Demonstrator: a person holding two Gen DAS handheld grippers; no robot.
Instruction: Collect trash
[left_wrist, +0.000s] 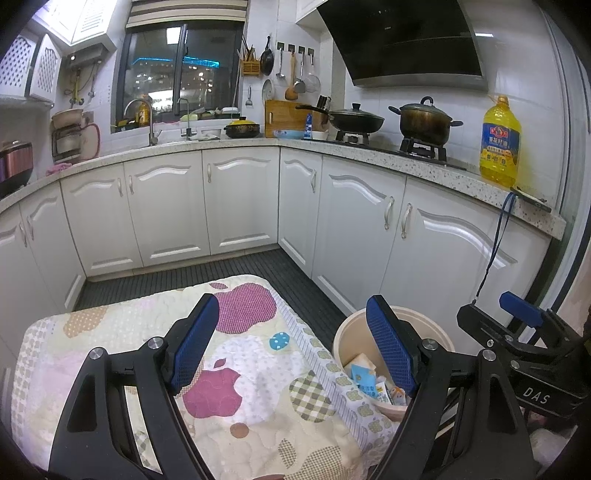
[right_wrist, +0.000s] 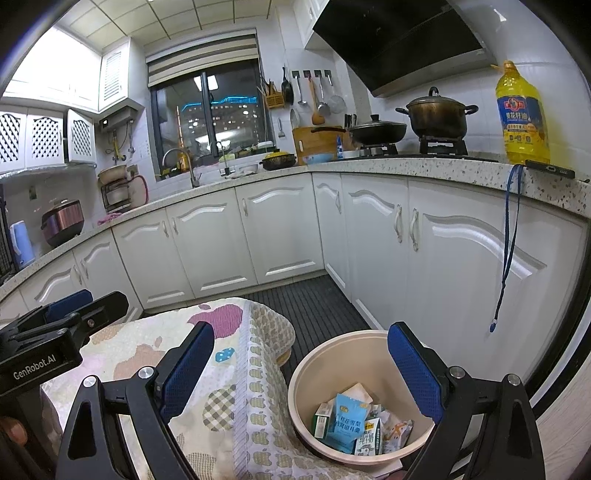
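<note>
A beige round bin (right_wrist: 314, 354) stands on the dark floor beside a low table under an apple-print quilted cloth (right_wrist: 236, 387). Inside the bin lie several pieces of trash (right_wrist: 351, 421): a blue pouch, small cartons and crumpled wrappers. My right gripper (right_wrist: 301, 365) hangs open above the bin's left rim, nothing between its blue pads. My left gripper (left_wrist: 295, 339) is open too, over the cloth's right edge (left_wrist: 258, 369), with the bin (left_wrist: 347, 339) and its trash (left_wrist: 373, 384) behind the right finger. Each gripper shows at the edge of the other's view.
White cabinets (left_wrist: 240, 206) wrap around the dark ribbed floor mat (left_wrist: 288, 273). A phone with a blue lanyard (right_wrist: 509, 236) lies on the speckled counter edge beside a yellow oil bottle (right_wrist: 522, 118). Pots (right_wrist: 437, 114) sit on the stove.
</note>
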